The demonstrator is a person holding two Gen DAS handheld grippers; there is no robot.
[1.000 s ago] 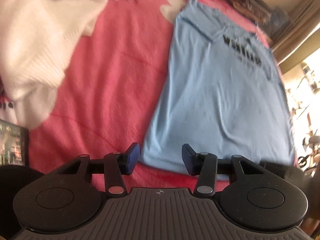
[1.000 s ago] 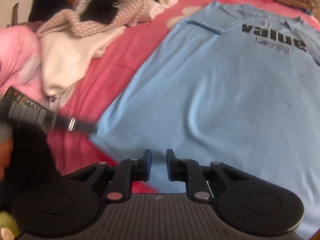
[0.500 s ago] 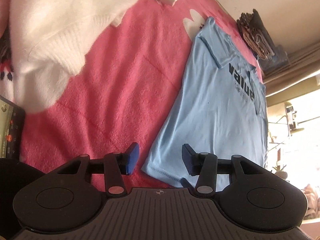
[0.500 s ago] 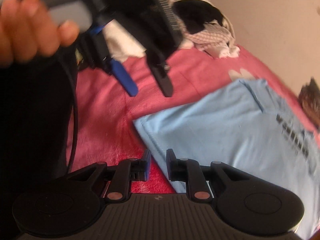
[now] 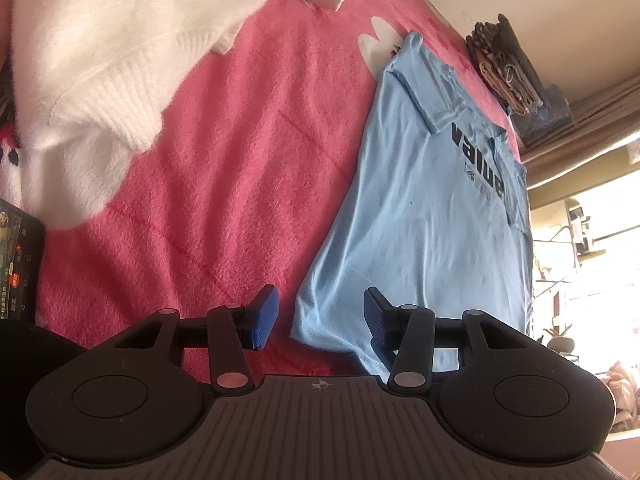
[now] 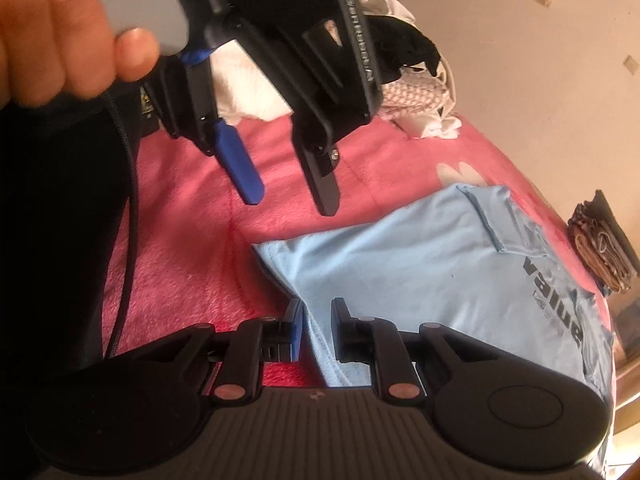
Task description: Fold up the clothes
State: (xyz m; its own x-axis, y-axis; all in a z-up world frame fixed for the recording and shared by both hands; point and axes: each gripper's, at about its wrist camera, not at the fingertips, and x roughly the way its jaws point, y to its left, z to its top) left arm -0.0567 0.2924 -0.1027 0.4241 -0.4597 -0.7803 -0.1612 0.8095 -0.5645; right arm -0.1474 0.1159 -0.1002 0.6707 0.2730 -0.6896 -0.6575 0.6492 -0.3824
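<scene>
Left wrist view. The left gripper (image 5: pixel 318 318) hangs above the near corner of the hem of the light blue T-shirt (image 5: pixel 432 208), its jaws about half open and holding nothing; the corner lies below the gap between them, not pinched. The shirt lies flat on the pink fleece blanket (image 5: pixel 224 152) of the bed, chest print upward, collar toward the far end. A white knitted sweater (image 5: pixel 92 64) lies in a heap to the left, well apart from the shirt, and a phone (image 5: pixel 18 264) rests at the left edge. Compared with a second ago the view has rolled and shifted sideways, so that the hem corner, not the middle of the hem, now sits under the jaws.

Right wrist view. The right gripper (image 6: pixel 317 330) has its jaws narrowly parted, with the hem edge of the T-shirt (image 6: pixel 420 280) seen in the slot between them; whether the pads press on the cloth cannot be told. The person's hand (image 6: pixel 60 40) and the left gripper (image 6: pixel 292 196) appear above, over bare blanket (image 6: pixel 180 260) just beside the corner. A second ago this gripper faced the shirt's middle; it has since rolled and swung to the hem.

Judgement: both grippers are now placed along the hem, which suggests that the first fold is about to begin.
</scene>
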